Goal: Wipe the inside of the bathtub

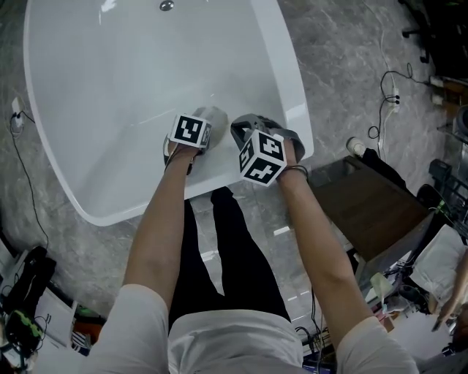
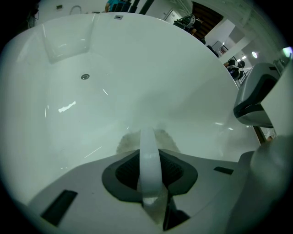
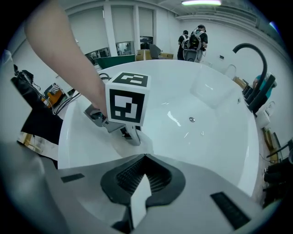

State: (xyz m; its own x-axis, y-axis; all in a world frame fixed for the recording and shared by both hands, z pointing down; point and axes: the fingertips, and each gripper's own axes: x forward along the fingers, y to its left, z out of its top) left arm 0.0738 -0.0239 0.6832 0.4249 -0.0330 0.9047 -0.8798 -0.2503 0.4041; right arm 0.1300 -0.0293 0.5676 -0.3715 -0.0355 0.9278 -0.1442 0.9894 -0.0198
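a white bathtub (image 1: 110, 80) is sitting on a grey marbled floor (image 1: 344, 66). its glossy inside is catching streaks of ceiling light, and a small metal drain (image 1: 167, 6) is showing at the far end. the person is leaning over the near rim with both forearms reaching down inside.

the left claw (image 2: 147, 133) is gripping a pale, fuzzy cloth (image 2: 124, 142) between jaws that are clamped together. the cloth is lying against the tub's near inner wall. the right claw (image 3: 145, 156) is sitting just beside the left one, over the same wall, with its jaws pressed together and nothing between them.

thin dark cables (image 1: 384, 109) are trailing across the floor on the person's right. a brown box (image 1: 369, 208) is standing near the tub's near right corner. in the right gripper view a curved black pipe (image 3: 251, 48) is rising beyond the tub's rim. far back in the bright white room, two people (image 3: 192, 41) are standing by tall glass panels.

the marker cube (image 3: 127, 104) on the left claw is showing bold black-and-white square patterns on its faces.
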